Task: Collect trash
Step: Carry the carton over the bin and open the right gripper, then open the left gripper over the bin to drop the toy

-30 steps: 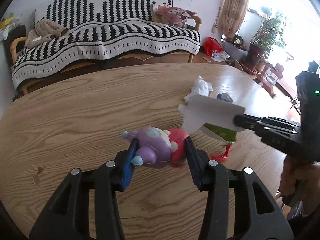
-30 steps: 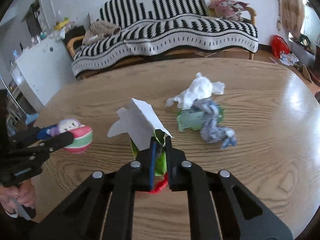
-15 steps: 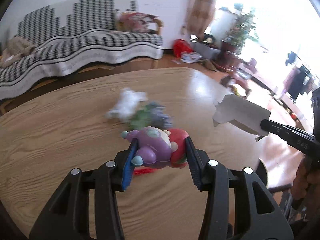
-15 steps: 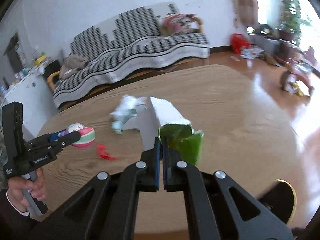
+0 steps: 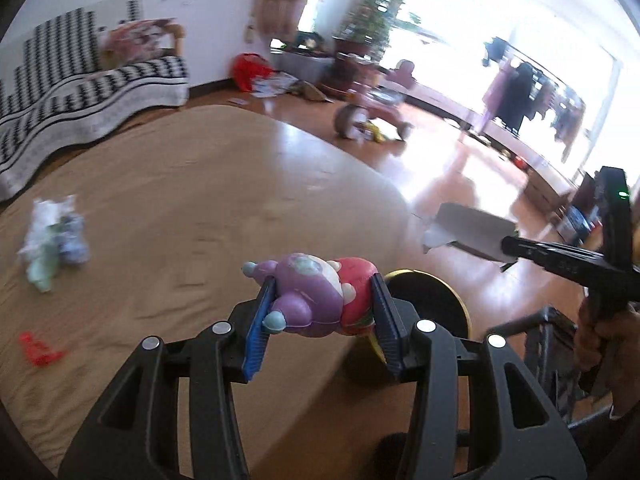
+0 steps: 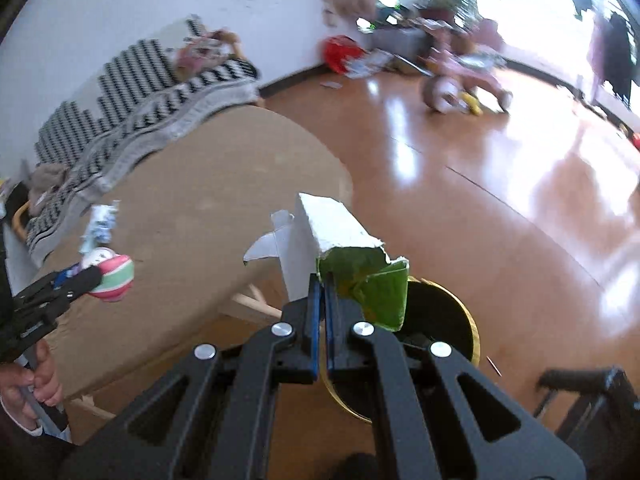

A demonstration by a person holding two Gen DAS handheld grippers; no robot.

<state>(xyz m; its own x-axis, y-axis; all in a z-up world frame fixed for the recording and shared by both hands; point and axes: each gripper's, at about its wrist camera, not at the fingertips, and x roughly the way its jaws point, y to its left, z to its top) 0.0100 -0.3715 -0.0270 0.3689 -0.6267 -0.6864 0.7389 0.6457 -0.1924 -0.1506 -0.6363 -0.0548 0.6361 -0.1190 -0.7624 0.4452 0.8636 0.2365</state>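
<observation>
My right gripper (image 6: 320, 292) pinches the torn green-and-white carton (image 6: 344, 252) at its ragged edge, just above the bin (image 6: 460, 320) on the floor. It looks light, thin card that would crease. My left gripper (image 5: 320, 308) clamps the plastic toy (image 5: 316, 296), likely hard and smooth, so I grip its flanks. Only the left view shows the red scrap (image 5: 38, 354) and crumpled tissue (image 5: 52, 240) on the table (image 5: 200, 200), far left.
</observation>
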